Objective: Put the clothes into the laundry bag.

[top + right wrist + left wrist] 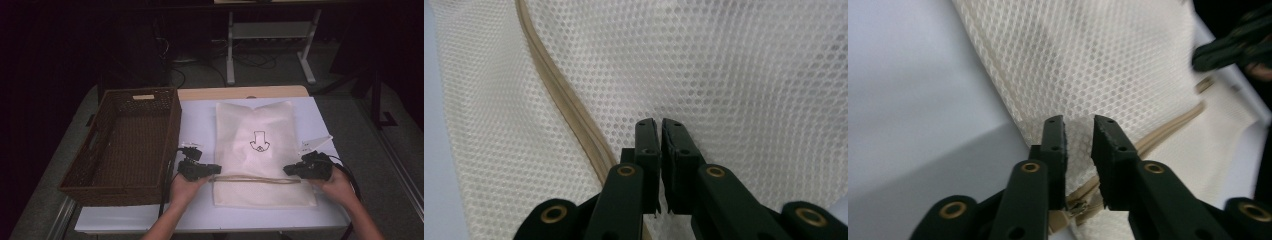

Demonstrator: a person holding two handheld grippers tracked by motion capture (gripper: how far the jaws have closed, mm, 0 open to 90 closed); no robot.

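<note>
— What's the largest item on your list?

— The table (200,117), white-topped, running from my side to the far edge. On its left stands a brown wicker basket (131,145), rectangular, with a handle slot in the far wall.

— And next in size?

— The mesh bag (260,150) — cream, honeycomb weave, lying flat on the table just right of the basket, long side pointing away from me. It has a black arrow mark (259,140) printed near its middle. A tan zipper (255,179) crosses it close to my end, from one side to the other.

— Where are your tools?

— My left gripper (1079,131) sits at the bag's left edge, at the zipper's end. Its jaws are nearly together with a fold of mesh between them; there is a narrow gap, and the fabric fills it, so I count it as gripping the bag. The zipper pull (1078,207) lies just below the jaws.

— And the other?

— My right gripper (657,125) is at the bag's right edge, beside the zipper. Its jaws are almost touching, pinching mesh.

— Anything smaller?

— A clear plastic wrapper (314,143) on the table, just beyond my right gripper.
</note>
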